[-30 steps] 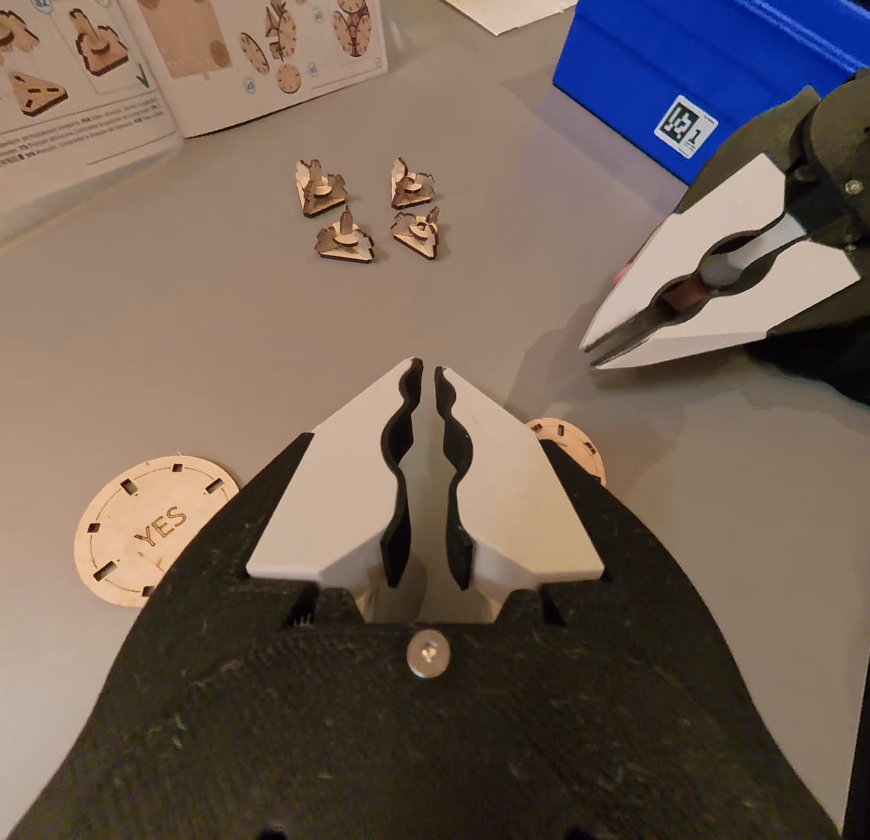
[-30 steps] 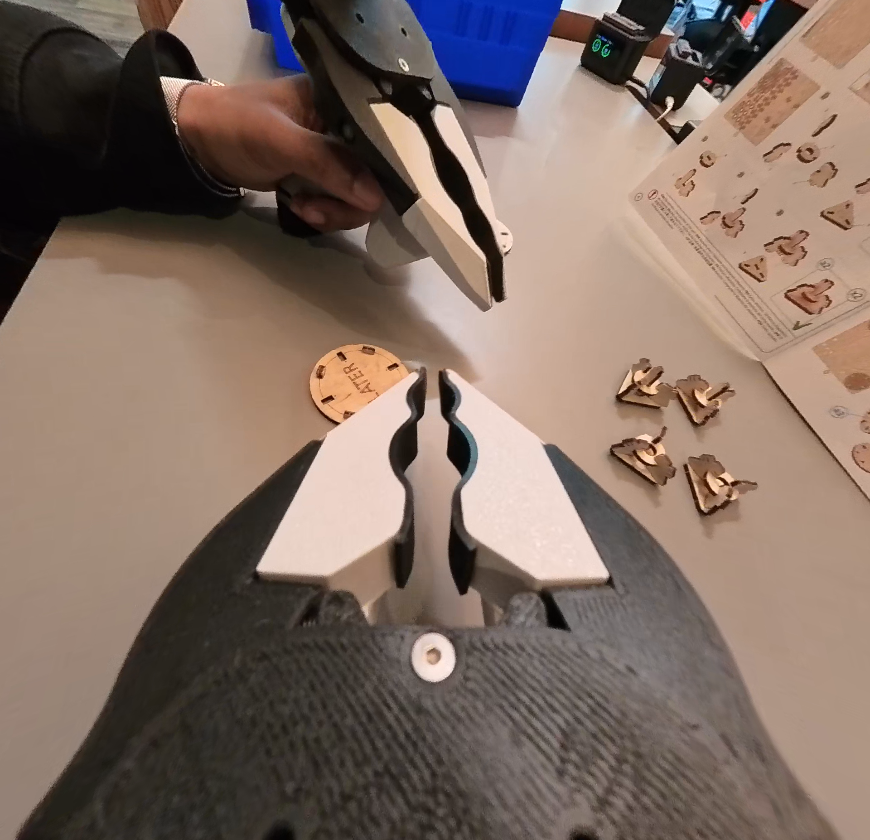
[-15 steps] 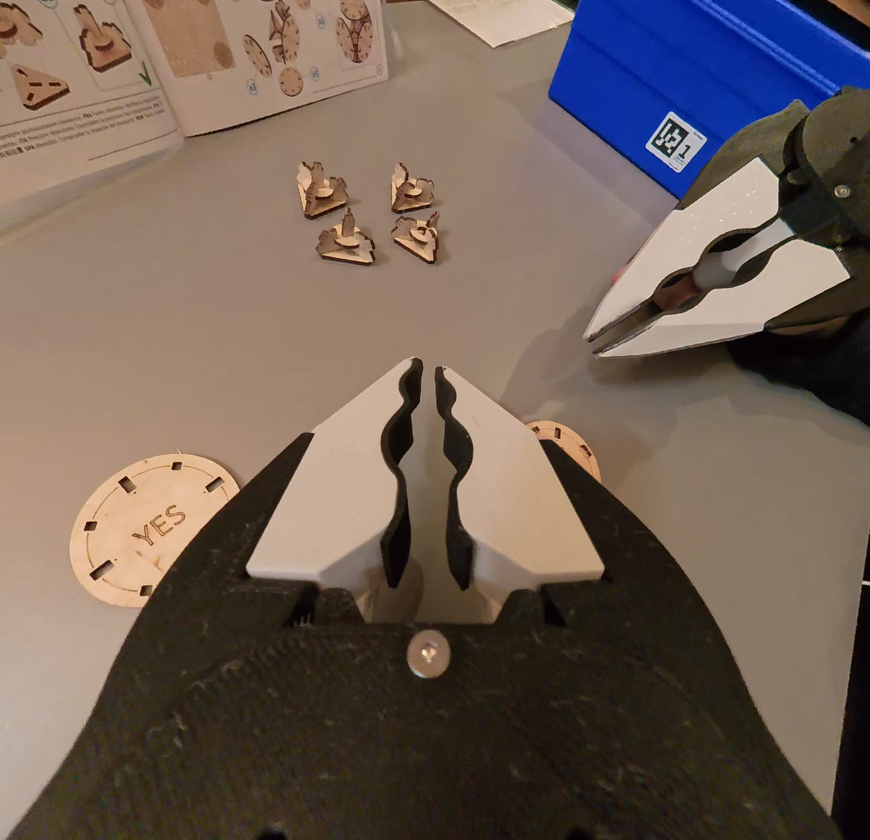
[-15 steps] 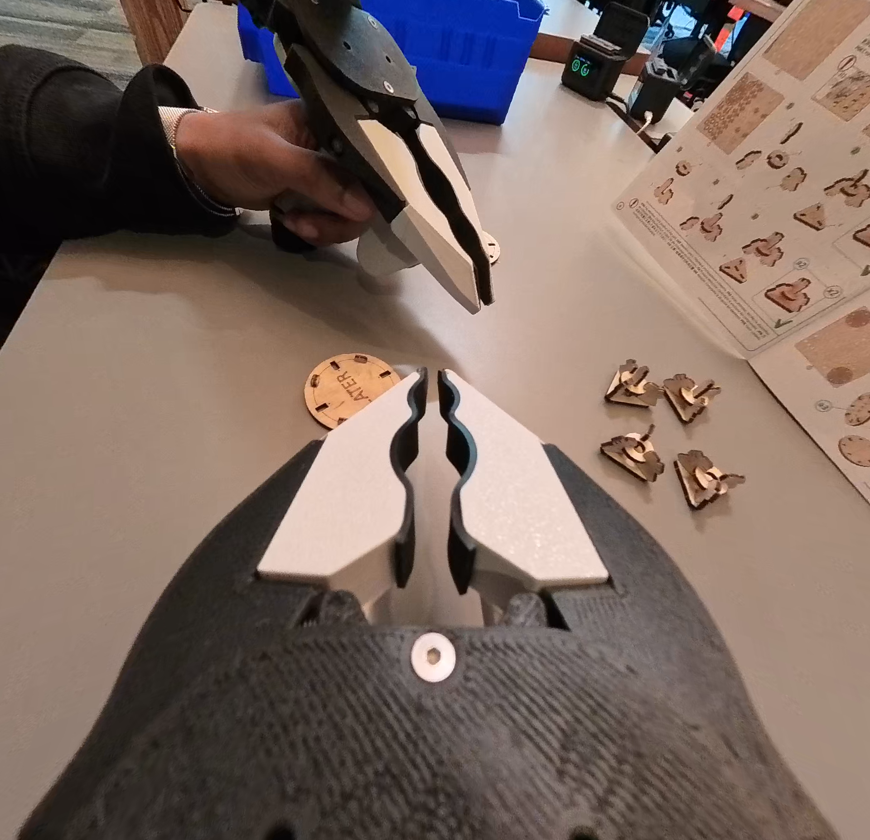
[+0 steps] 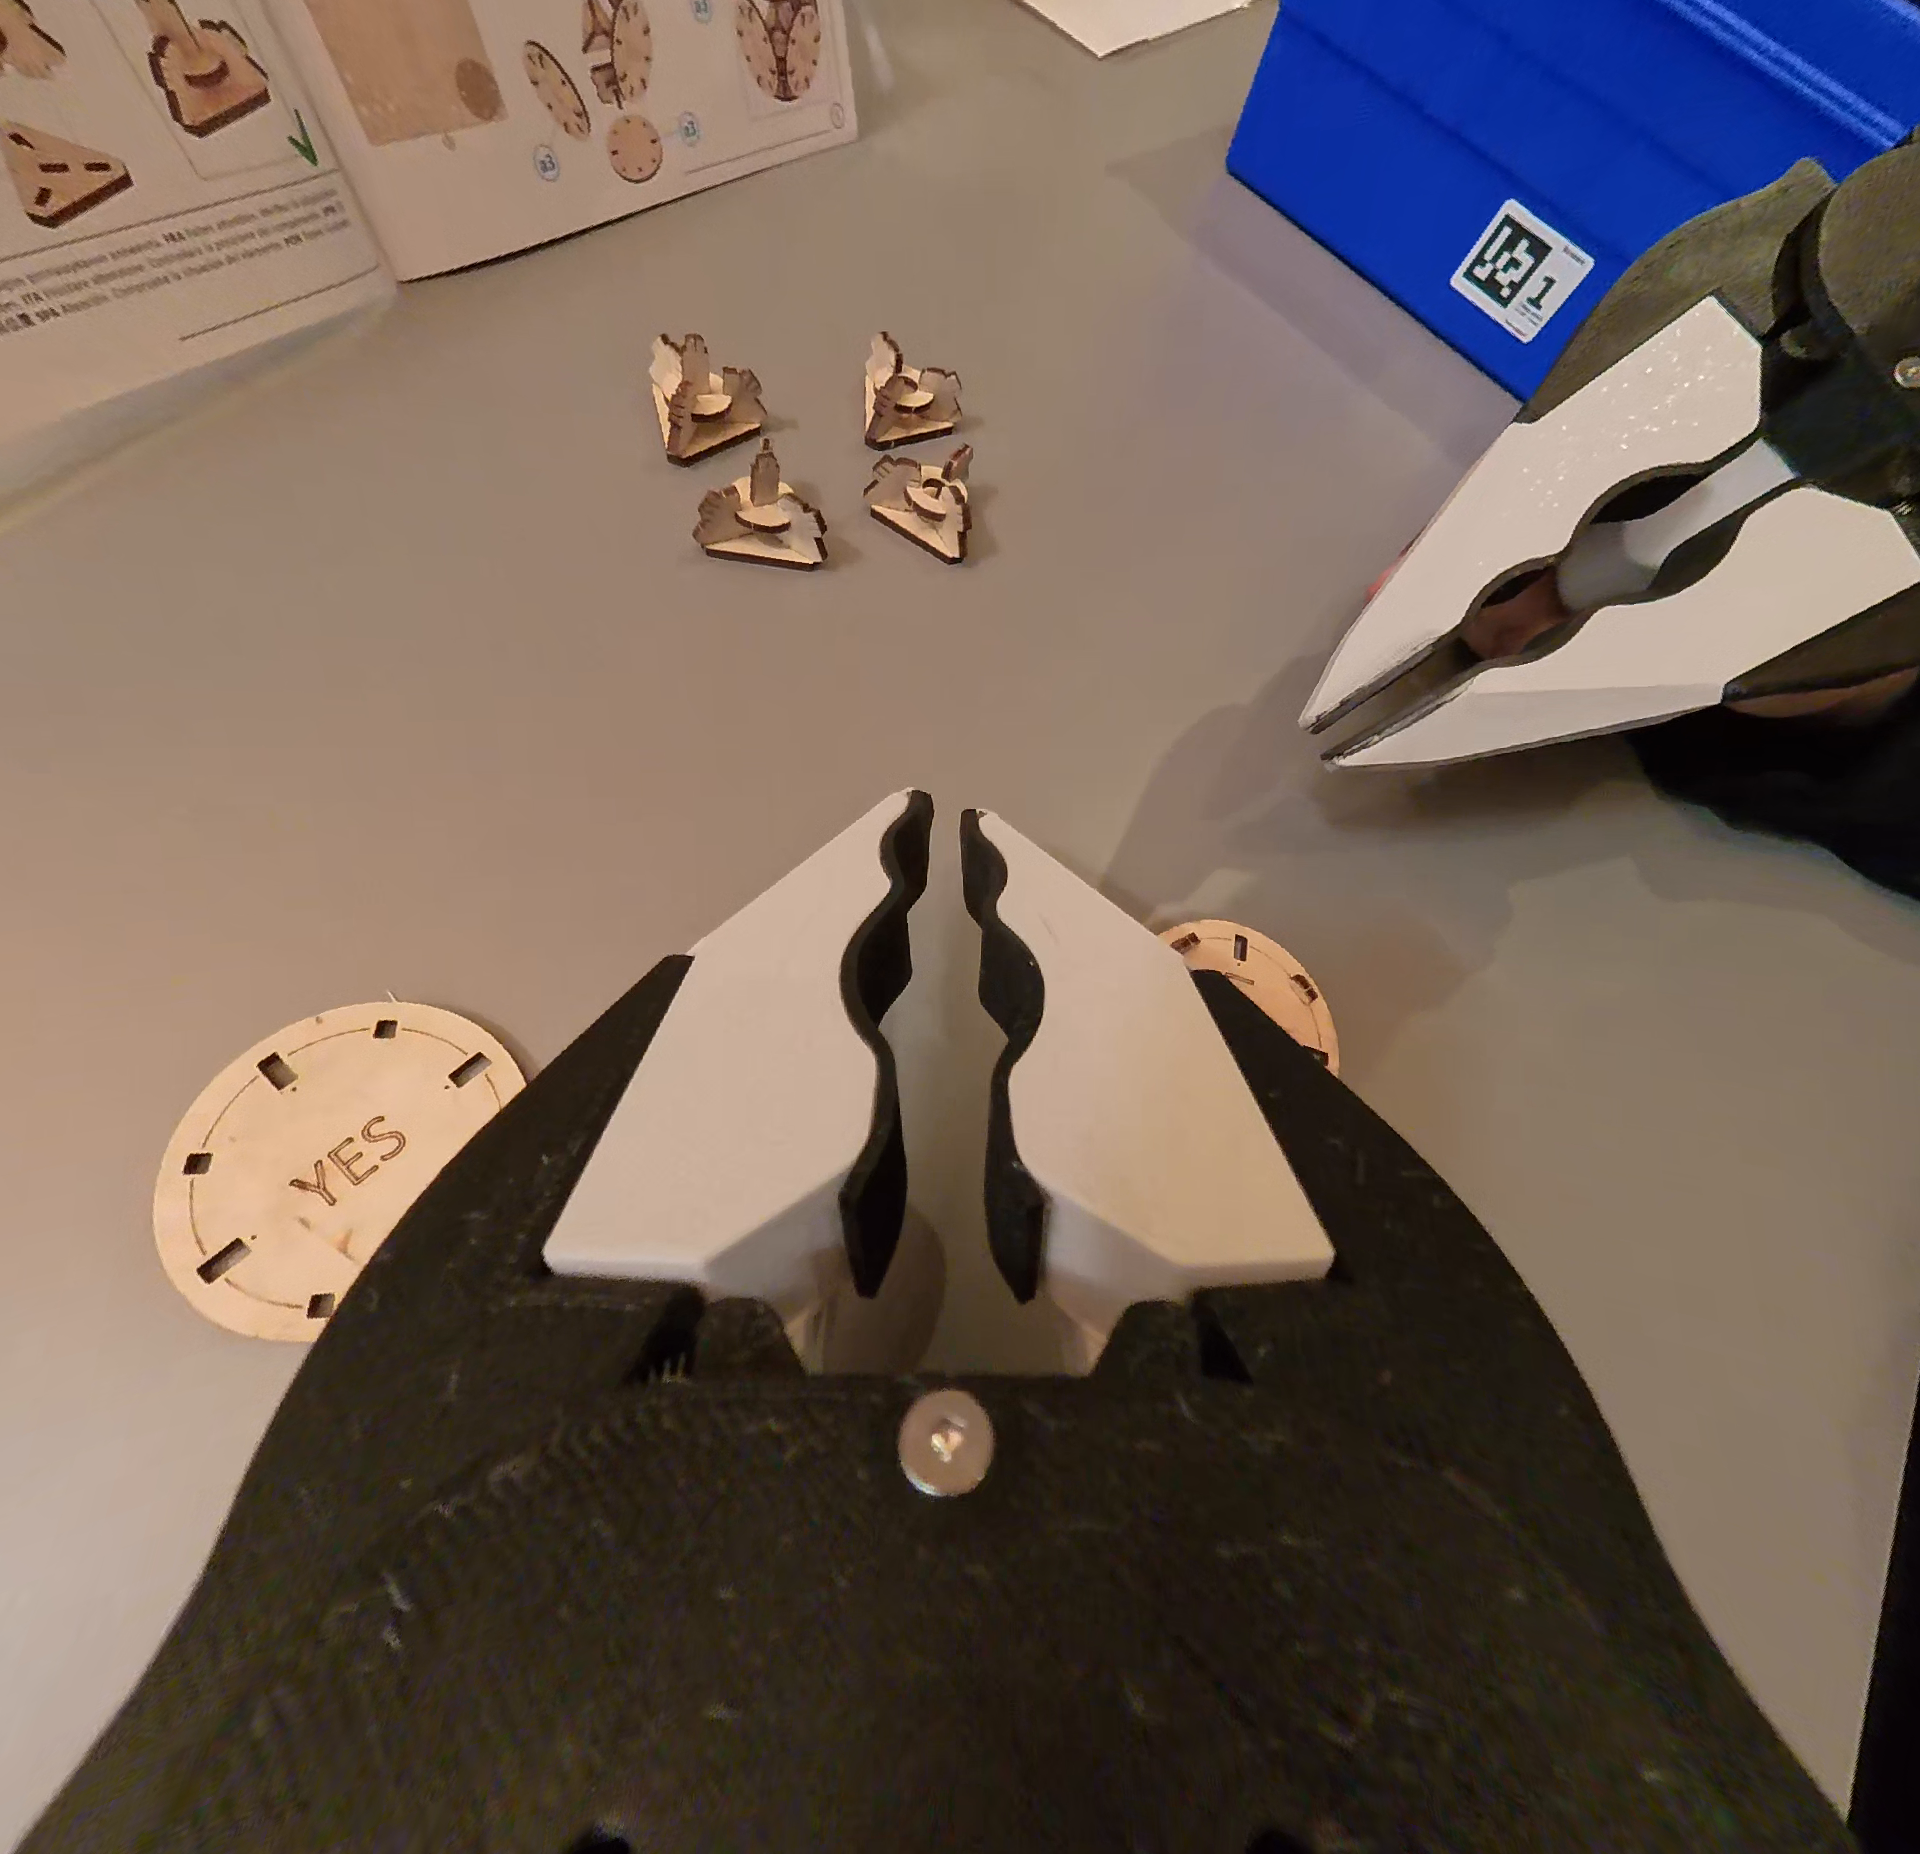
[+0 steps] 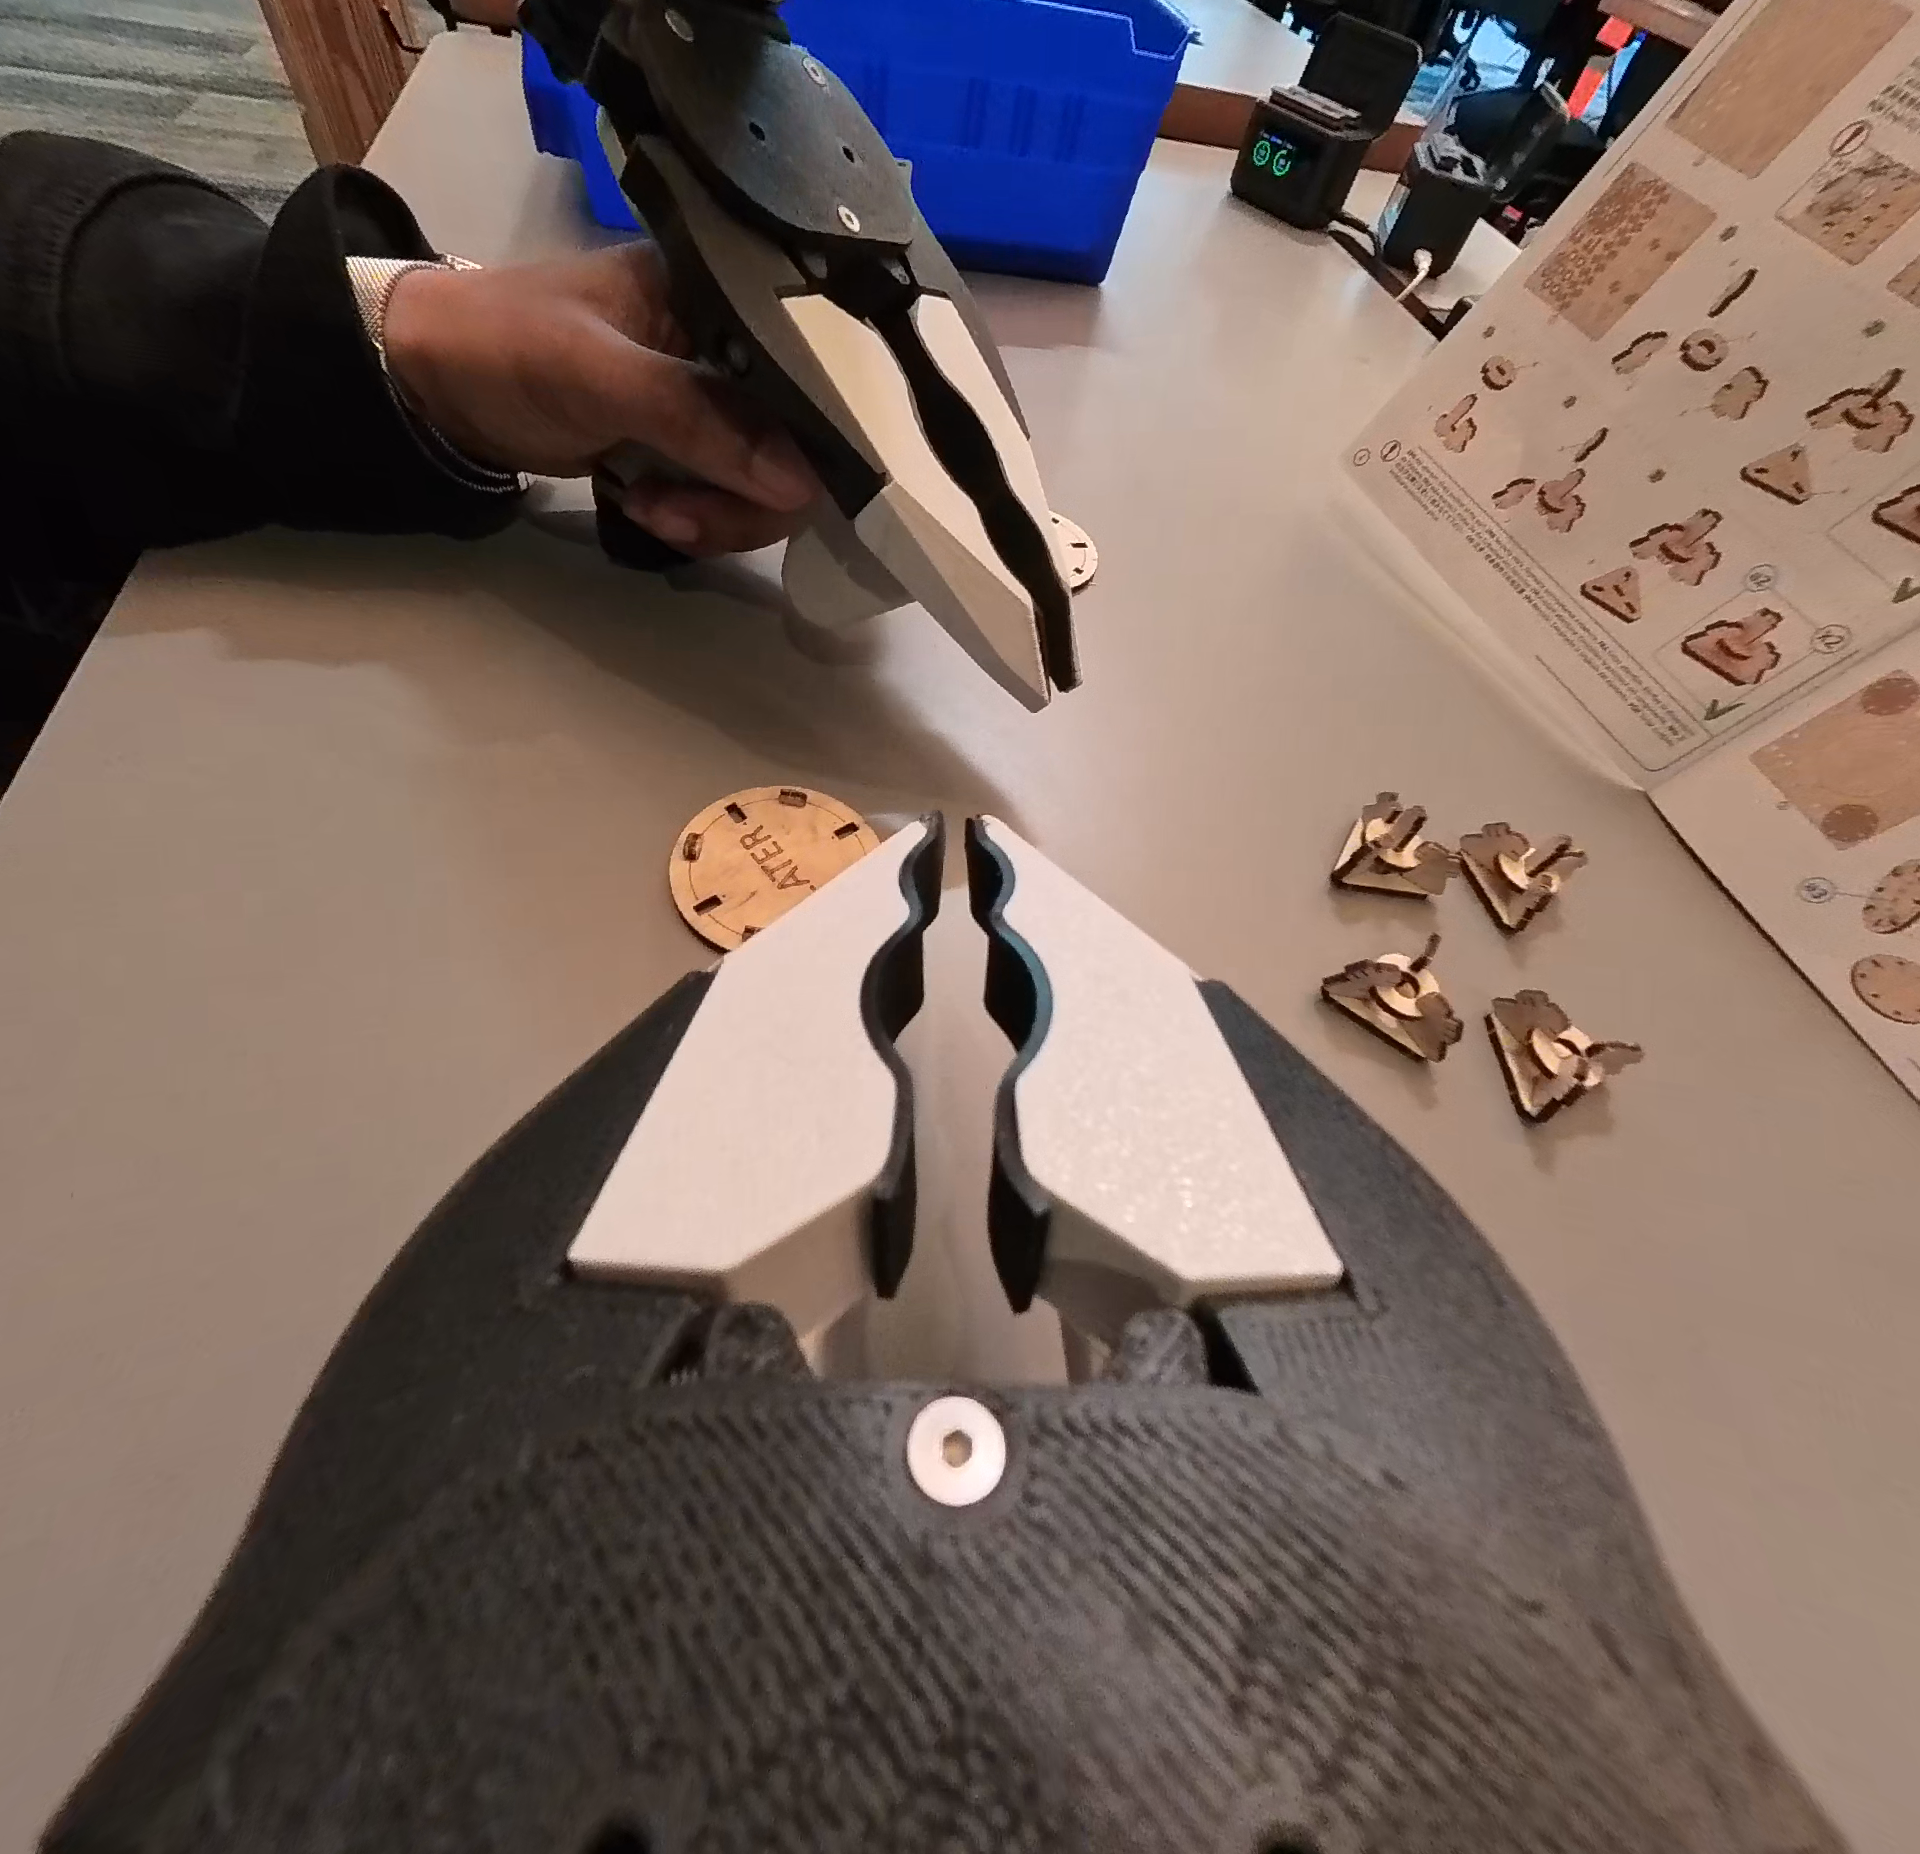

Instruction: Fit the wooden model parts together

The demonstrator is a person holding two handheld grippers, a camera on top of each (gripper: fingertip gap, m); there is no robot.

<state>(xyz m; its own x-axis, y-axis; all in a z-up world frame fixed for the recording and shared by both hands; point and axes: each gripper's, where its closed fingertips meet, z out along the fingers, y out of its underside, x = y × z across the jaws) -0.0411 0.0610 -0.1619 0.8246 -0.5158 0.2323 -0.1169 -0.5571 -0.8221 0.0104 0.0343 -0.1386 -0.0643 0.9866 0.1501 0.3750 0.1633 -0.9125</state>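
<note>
Left tool (image 5: 937, 817): your jaws are pressed nearly together, bare, above the counter (image 5: 416, 713).
Right tool (image 6: 954, 830): likewise bare.
Hidden: both tools partly cover the wooden discs (image 6: 769, 864) beside them.

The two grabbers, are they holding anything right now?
No. The left gripper and the right gripper are both nearly closed with nothing between their fingers. The wooden discs lie on the table.

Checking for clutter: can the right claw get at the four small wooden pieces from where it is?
Probably yes: the right claw hangs shut and bare, and only open table lies between it and the wooden pieces.
</note>
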